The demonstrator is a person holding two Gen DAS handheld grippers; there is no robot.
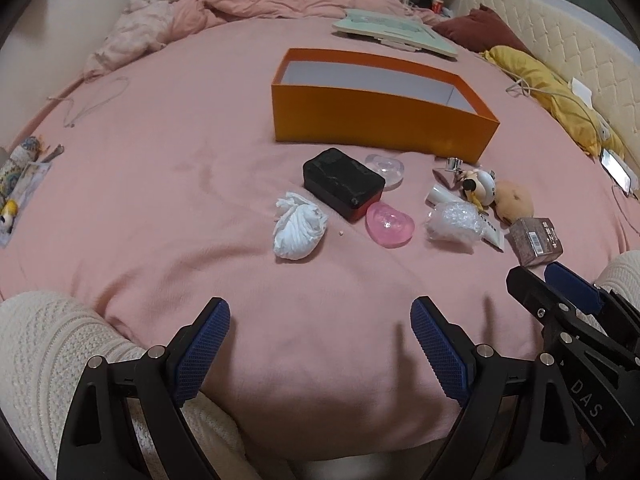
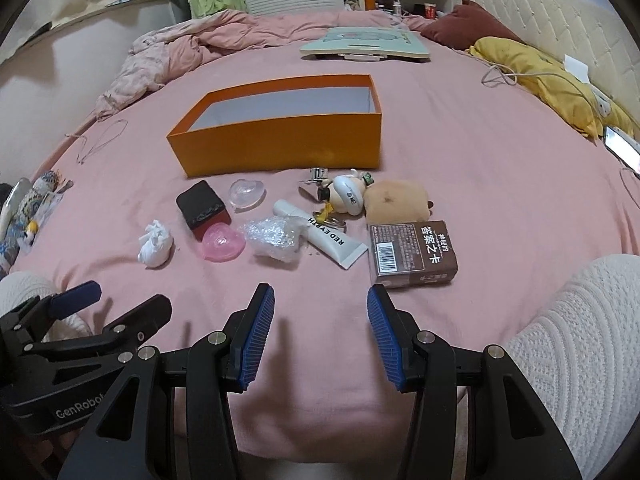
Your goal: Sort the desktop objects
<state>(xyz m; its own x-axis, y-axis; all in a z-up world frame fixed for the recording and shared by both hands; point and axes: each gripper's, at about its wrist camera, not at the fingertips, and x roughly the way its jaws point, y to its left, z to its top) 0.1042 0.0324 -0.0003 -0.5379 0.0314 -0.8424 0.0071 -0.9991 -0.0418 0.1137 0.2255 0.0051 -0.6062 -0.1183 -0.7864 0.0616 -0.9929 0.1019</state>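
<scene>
Bedroom; pink bed (image 2: 440, 152) carries everything, rumpled duvet (image 2: 192, 40) at the far left corner, padded headboard (image 2: 540, 12) along the right edge.

Near edge: left tongs (image 1: 320, 344) wide open, nothing held. Right tongs (image 2: 321, 332) also wide open, empty, just right of the left pair. Both sit above bare sheet, well short of the clutter.

Mid-bed, left to right: tissue wad (image 2: 156, 244); pink dish (image 2: 223, 242) touching a black case (image 2: 204, 206); clear heart dish (image 2: 247, 195) just behind the case; crumpled plastic (image 2: 274, 236) w/ a white tube (image 2: 328, 236) partly under it; brown card box (image 2: 412, 252) nearest the right tongs. Behind tube & box: keychain figure (image 2: 346, 196) and tan plush (image 2: 396, 200), touching each other.

Past those, orange box (image 2: 280, 140), open top, looks empty inside, well apart from the bed's edges. Further back a pale green board (image 2: 364, 42) near the far edge. Yellow pillow (image 2: 532, 64) and dark red pillow (image 2: 464, 24) by the headboard; phone (image 2: 622, 148) lit at the right edge. Left edge: patterned pouch (image 2: 40, 196), thin cord (image 2: 100, 140).
</scene>
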